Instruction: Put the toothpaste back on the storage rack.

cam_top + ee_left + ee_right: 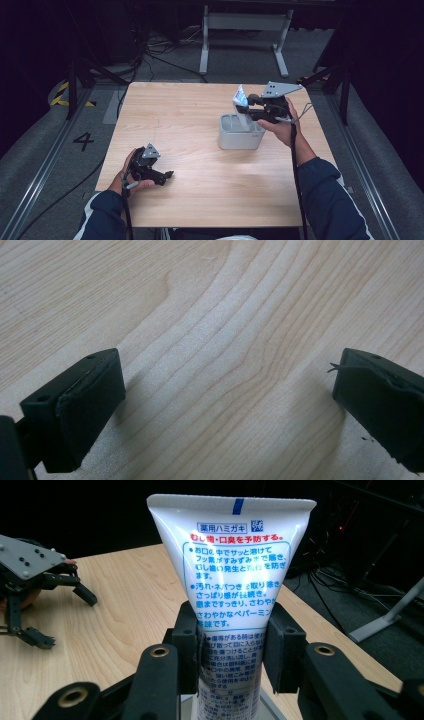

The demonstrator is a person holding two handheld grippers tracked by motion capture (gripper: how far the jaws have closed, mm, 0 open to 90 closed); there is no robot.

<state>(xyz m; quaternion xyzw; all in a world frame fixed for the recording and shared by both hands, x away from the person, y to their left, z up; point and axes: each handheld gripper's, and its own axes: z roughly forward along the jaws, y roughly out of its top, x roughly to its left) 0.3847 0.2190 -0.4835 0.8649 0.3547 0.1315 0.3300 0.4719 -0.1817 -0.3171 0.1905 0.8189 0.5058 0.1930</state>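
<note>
A white toothpaste tube (235,580) with blue and red print stands crimped end up between the black jaws of my right gripper (231,652), which is shut on it. From above, the tube (240,98) hangs over a grey rectangular holder (240,132) right of the table's middle, its lower end at or just inside the holder's opening; my right gripper (248,109) grips it from the right. My left gripper (167,176) rests low at the table's near left, open. Its two pads (85,405) stand wide apart over bare wood with nothing between them.
The light wooden table (200,105) carries only the holder and the grippers. Beyond its far edge are a white metal frame (245,30), cables on the floor and dark surroundings. The left gripper (35,585) lies far off on the table in the right gripper view.
</note>
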